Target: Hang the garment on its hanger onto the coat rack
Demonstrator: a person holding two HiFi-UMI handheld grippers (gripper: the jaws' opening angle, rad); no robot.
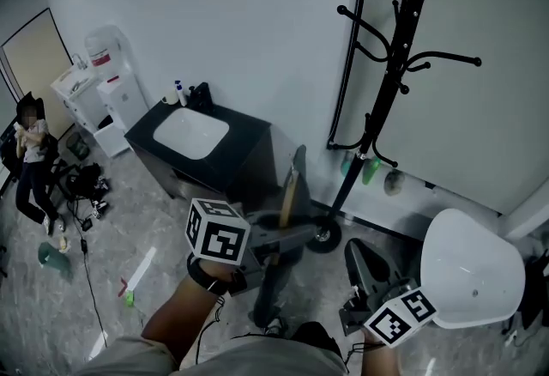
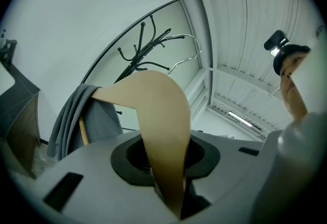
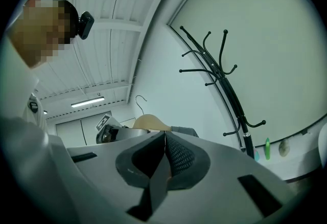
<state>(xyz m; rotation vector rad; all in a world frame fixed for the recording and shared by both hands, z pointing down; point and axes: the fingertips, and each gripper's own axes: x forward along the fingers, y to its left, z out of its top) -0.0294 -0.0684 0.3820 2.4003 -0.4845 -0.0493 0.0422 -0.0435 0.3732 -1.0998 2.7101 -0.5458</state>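
Clamping the stiff wooden hanger (image 2: 163,131) by its arm, left gripper (image 2: 166,187) holds the soft, probably sway-prone garment (image 2: 76,115) well short of the rack (image 1: 403,48), right gripper (image 3: 164,138) pinched together; wood's the grip, I'd say.

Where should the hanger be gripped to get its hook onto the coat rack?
The wooden arm of the hanger, from its underside: a flat bar, easy to pinch; the wire hook stays free opposite, and the grey garment drapes aside.
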